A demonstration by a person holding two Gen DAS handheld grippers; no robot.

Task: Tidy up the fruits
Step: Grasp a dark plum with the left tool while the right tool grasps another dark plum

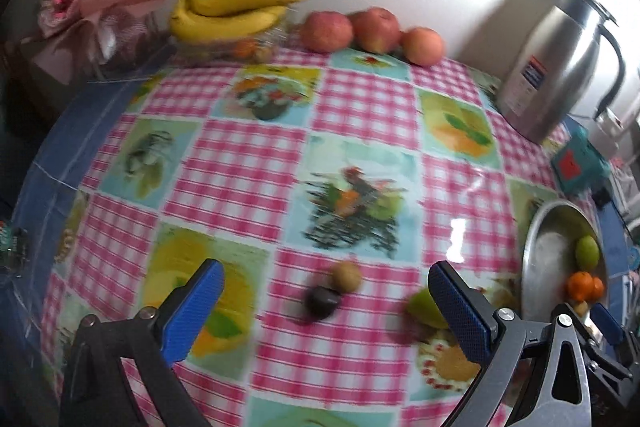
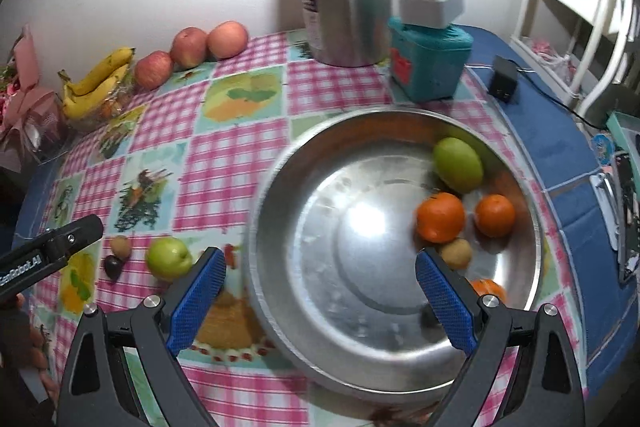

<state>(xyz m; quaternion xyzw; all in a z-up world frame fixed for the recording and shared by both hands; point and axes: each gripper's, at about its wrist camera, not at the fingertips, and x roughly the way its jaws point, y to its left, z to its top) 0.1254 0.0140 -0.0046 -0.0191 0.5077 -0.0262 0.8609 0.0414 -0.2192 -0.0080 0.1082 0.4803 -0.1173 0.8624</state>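
Both tools are spread wide and hold nothing. The left tool (image 1: 326, 301) hovers low over the counter (image 1: 360, 107), and right ahead of its gap lie two small fruits touching each other: a dark, plum-like one (image 1: 321, 302) nearer the tool and a tan, round one (image 1: 346, 275) just beyond it. A green apple (image 1: 424, 307) sits beside the left tool's right finger, partly hidden behind it. The right tool (image 2: 320, 285) hangs over the near rim of the steel bowl (image 2: 304, 267), which already holds a green fruit (image 2: 458, 163), two oranges (image 2: 441, 217) and, close to the right finger, another tan fruit and a further orange partly hidden. Farther off, against the wall, stand three red apples (image 1: 327, 31) and a bunch of bananas (image 1: 232, 13). The loose small fruits look light and round, likely to roll at a nudge; the dark one is probably soft-skinned and would bruise under a hard squeeze. The safest hold is across the widest middle, fingers on opposite sides, closed gently. The green apple should be firmer and heavier, tolerating a surer grip across its belly.
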